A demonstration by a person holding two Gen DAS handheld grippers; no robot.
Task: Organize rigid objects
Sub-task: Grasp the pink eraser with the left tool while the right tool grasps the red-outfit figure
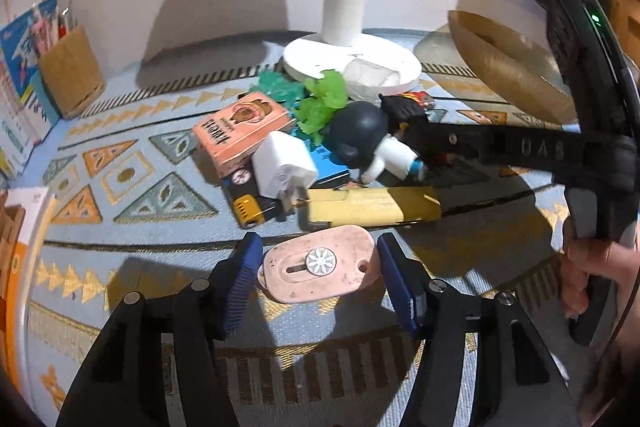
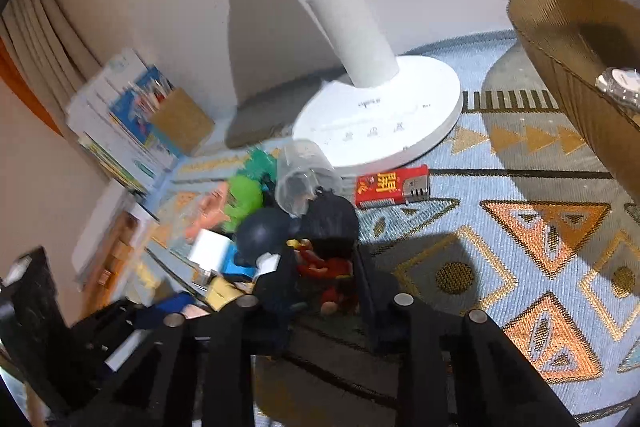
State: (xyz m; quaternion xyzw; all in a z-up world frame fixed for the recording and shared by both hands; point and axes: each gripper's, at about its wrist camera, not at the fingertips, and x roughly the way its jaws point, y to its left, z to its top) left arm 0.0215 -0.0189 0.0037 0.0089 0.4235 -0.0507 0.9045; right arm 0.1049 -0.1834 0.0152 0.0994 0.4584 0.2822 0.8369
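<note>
A pile of small objects lies on the patterned cloth. In the left wrist view my left gripper point(image 1: 318, 259) is open, its blue pads either side of a pink oval case with a white flower button point(image 1: 318, 269). Beyond lie a yellow box point(image 1: 372, 209), a white charger point(image 1: 284, 169), a pink box point(image 1: 242, 133) and a dark-helmeted figure point(image 1: 360, 137). In the right wrist view my right gripper point(image 2: 320, 273) straddles a red and black figure point(image 2: 330, 259); whether the fingers point(image 2: 280, 283) touch it is unclear. A red lighter point(image 2: 392, 187) lies beyond.
A white lamp base point(image 2: 380, 119) stands behind the pile, a clear cup point(image 2: 304, 179) tipped against it. A woven basket point(image 2: 580, 67) with a watch inside sits at the right. A pen holder point(image 1: 70, 71) and books point(image 2: 116, 131) stand at the left. Green plastic bits point(image 1: 320, 99) lie mid-pile.
</note>
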